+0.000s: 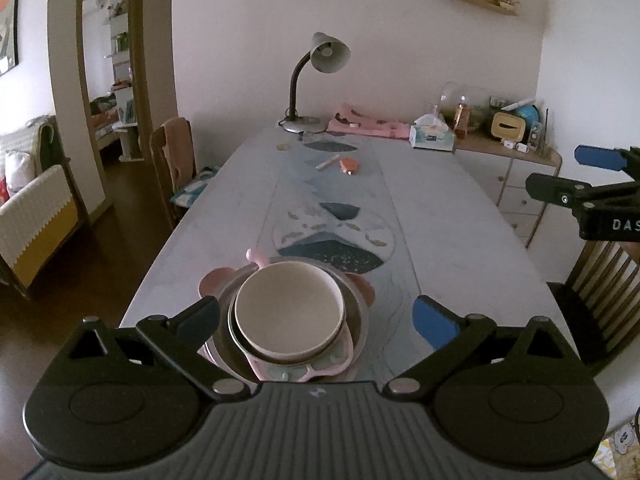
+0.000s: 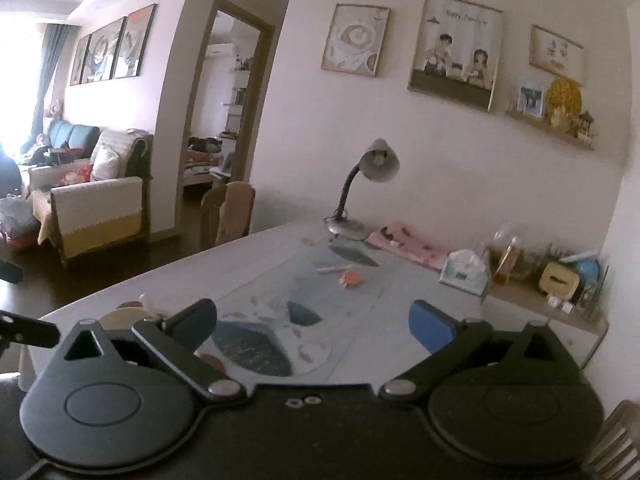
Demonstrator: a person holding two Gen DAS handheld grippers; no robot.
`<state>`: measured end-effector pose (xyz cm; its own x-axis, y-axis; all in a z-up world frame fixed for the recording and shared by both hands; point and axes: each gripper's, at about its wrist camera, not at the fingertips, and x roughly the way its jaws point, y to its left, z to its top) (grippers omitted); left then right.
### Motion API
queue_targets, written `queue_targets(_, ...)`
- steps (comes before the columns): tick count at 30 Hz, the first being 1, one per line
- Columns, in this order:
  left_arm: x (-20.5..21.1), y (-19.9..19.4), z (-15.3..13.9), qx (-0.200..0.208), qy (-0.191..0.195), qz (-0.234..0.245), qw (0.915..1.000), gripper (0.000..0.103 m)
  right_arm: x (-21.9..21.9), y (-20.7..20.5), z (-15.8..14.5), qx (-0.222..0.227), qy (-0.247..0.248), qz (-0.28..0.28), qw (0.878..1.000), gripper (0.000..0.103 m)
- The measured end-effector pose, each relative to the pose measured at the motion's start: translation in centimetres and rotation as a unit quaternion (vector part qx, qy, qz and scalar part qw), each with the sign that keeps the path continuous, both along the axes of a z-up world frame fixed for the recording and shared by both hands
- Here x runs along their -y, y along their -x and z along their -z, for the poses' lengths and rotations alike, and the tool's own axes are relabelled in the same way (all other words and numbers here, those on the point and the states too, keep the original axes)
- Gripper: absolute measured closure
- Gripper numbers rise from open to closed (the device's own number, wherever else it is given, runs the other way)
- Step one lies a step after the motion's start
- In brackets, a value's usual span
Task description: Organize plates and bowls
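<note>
one stack of dishes sits at the near end of the table, on its left half beside the patterned runner. on top is one cream bowl, mouth up, nested in a grey plate. under them lie a pink sectioned tray and a pink plate; the exact count lower down is hidden. the stack is round, with no clear long axis. two tongs: the left gripper is spread wide around the stack without touching it, and the right gripper is spread wide over the runner, holding nothing. one desk lamp stands at the far end.
</note>
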<state>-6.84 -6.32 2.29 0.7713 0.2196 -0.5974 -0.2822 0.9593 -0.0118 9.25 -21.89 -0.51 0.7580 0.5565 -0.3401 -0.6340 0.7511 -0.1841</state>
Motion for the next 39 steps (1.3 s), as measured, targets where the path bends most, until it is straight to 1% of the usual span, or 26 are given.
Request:
queue_targets(4,0.5,0.0,0.1,-0.003,0.003,0.001,1.0000,0.000,0.4,1.4,0.8,-0.026,-0.025,-0.015,0.999,0.000)
queue_targets(7,0.9,0.2,0.3,-0.007,0.011,0.000,0.9999,0.000,0.1,3.0,1.9,-0.063,-0.038,-0.024,0.997,0.000)
queue_targets(9,1.1,0.5,0.4,-0.009,0.019,-0.001,0.9998,0.000,0.1,3.5,2.3,-0.095,-0.049,-0.022,0.994,0.000)
queue_targets(10,1.2,0.6,0.5,-0.012,0.025,-0.002,0.9996,0.000,0.2,3.8,2.5,-0.114,-0.057,-0.018,0.992,0.000)
queue_targets(13,1.4,0.9,1.0,-0.023,0.046,-0.006,0.9987,0.000,0.1,4.0,3.2,-0.187,-0.075,-0.006,0.979,0.000)
queue_targets(15,1.4,1.1,1.2,-0.029,0.051,-0.009,0.9983,0.000,0.2,4.2,3.5,-0.219,-0.085,0.003,0.972,0.000)
queue_targets(17,1.5,1.4,1.5,-0.032,0.058,-0.013,0.9977,0.000,0.1,4.8,3.7,-0.217,-0.084,0.009,0.972,0.000)
queue_targets(19,1.6,1.6,1.7,-0.036,0.057,-0.015,0.9976,0.000,0.0,5.3,3.7,-0.203,-0.077,0.010,0.976,0.000)
queue_targets(21,1.7,1.7,1.8,-0.038,0.056,-0.017,0.9975,0.000,-0.1,5.7,3.7,-0.198,-0.072,0.007,0.977,0.000)
queue_targets(29,1.8,1.9,2.1,-0.044,0.048,-0.017,0.9978,0.000,-0.4,5.8,4.4,-0.207,-0.066,0.002,0.976,0.000)
queue_targets(39,1.8,1.7,2.1,-0.045,0.052,-0.016,0.9975,0.000,-0.5,5.8,4.6,-0.211,-0.068,0.003,0.975,0.000)
